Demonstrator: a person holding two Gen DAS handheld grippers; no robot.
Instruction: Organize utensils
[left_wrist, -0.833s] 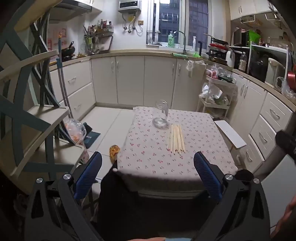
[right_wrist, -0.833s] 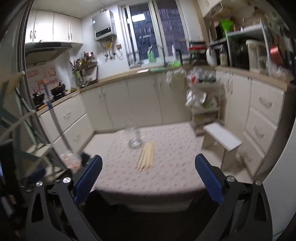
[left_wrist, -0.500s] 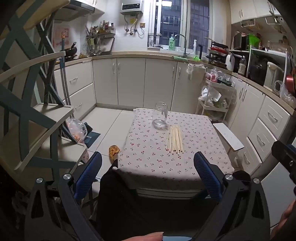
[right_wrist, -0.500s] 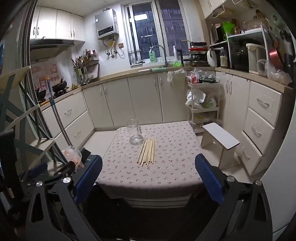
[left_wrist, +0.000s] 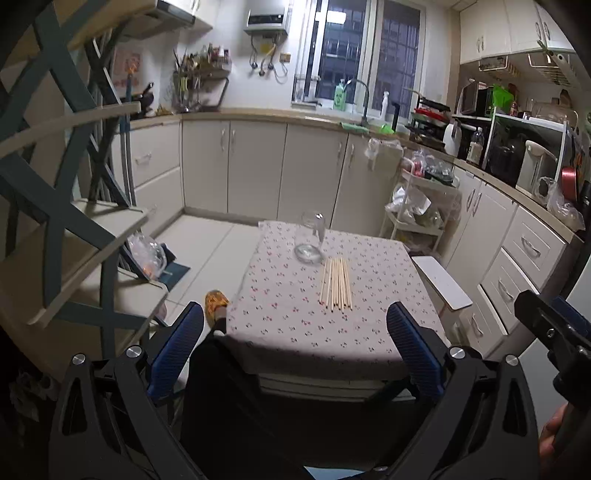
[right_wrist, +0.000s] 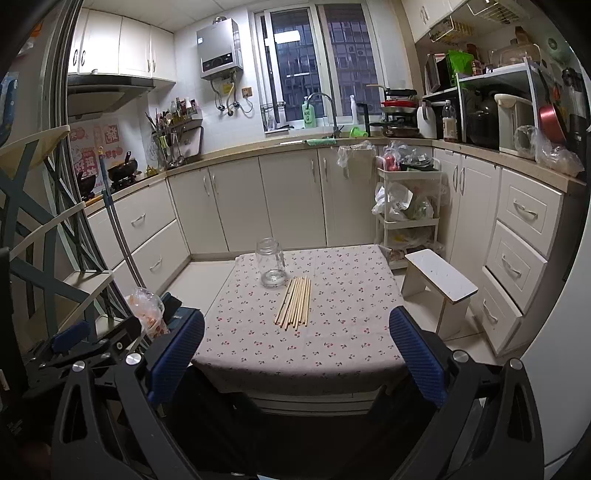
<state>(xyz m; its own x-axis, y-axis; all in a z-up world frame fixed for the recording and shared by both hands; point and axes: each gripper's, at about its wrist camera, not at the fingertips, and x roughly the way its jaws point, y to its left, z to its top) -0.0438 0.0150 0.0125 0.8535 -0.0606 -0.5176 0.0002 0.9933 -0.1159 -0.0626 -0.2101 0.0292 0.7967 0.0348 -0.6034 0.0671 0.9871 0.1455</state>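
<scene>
Standing at the far left of the right wrist view is a wooden shelf frame (right_wrist: 40, 229) with crossed dark braces, and near its foot lies one clear plastic bag (right_wrist: 146, 310) with something orange inside. One low table (right_wrist: 332, 354) with a cherry-print cloth sits in the middle of the kitchen floor. On it stands one empty glass jar (right_wrist: 271, 263), upright and without lid. Just to the right of the jar lie the chopsticks (right_wrist: 294, 302), about ten pale sticks side by side in one flat row; their far ends are close to the jar base. One white stool (right_wrist: 439, 286) stands beside the table's right edge. The left gripper (left_wrist: 295, 354) and the right gripper (right_wrist: 295, 360) both hang before the near table edge with jaws spread wide and nothing between them. Nothing blocks the jar or the sticks.
</scene>
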